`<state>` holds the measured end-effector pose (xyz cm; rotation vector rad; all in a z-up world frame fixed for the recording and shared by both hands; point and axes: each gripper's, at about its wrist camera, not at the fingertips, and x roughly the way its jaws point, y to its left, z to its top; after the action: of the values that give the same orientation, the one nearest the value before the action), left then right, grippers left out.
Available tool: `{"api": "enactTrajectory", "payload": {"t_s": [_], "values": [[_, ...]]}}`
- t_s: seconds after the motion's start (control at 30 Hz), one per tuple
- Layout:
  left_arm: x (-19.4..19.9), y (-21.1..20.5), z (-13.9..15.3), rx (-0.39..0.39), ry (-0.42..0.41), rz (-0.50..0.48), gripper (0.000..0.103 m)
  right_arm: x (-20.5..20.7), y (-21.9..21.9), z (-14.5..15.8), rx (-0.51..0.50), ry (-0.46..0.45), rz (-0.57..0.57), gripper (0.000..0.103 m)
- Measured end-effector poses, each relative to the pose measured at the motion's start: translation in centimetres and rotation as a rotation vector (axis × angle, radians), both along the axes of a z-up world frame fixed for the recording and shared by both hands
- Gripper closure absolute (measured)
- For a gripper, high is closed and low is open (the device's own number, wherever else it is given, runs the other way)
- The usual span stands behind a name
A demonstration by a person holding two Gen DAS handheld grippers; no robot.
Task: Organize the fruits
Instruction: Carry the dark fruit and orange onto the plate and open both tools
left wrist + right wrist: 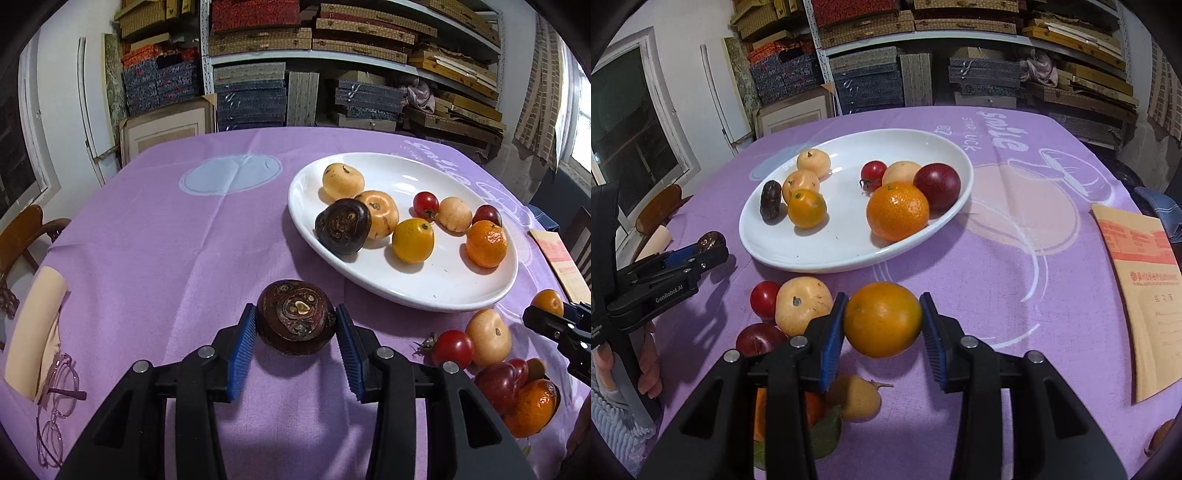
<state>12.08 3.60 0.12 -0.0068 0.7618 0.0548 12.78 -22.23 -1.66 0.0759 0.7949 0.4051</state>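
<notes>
Between my left gripper's (295, 325) blue ribbed pads sits a dark brown, flattened water chestnut (296, 322); the jaws look clamped on it, though I can't tell whether it is clear of the purple tablecloth (147, 258). My right gripper (882, 321) pinches a round yellow-orange citrus fruit (882, 319) the same way. Both belong on the white oval plate (812, 254) just ahead. I'd carry each one level, keep the squeeze gentle, and release over bare porcelain near the front rim, away from the loose red tomato (764, 298) and pale fruit (803, 304).
</notes>
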Motion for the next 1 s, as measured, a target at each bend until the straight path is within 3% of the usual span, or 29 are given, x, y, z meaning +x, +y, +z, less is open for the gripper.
{"api": "enactTrajectory", "payload": {"t_s": [0.13, 0.23, 0.43, 0.63, 0.8, 0.87, 1.0], "values": [[-0.7, -0.7, 2.5, -0.026, -0.053, -0.023, 0.059, -0.3, -0.8, 2.3, 0.075, -0.04, -0.005, 0.064], [0.4, -2.4, 3.5, -0.054, -0.036, -0.08, 0.059, 1.5, 0.1, 3.8, 0.055, -0.041, 0.004, 0.064], [3.8, -5.7, 2.5, -0.075, 0.022, -0.133, 0.059, 8.2, 2.9, 4.5, 0.033, -0.013, -0.02, 0.064], [6.1, -6.6, 0.7, -0.068, 0.065, -0.137, 0.059, 13.3, 5.8, 3.0, -0.034, 0.048, 0.009, 0.064], [7.4, -6.3, -0.5, -0.072, 0.103, -0.124, 0.057, 14.2, 7.1, 1.8, -0.049, 0.064, 0.024, 0.064], [7.5, -6.0, -0.5, -0.082, 0.101, -0.122, 0.057, 14.2, 7.0, 2.0, -0.031, 0.066, 0.018, 0.059], [6.8, -5.8, 0.3, -0.076, 0.073, -0.118, 0.042, 12.9, 5.9, 3.4, -0.01, 0.016, -0.004, 0.056]]}}
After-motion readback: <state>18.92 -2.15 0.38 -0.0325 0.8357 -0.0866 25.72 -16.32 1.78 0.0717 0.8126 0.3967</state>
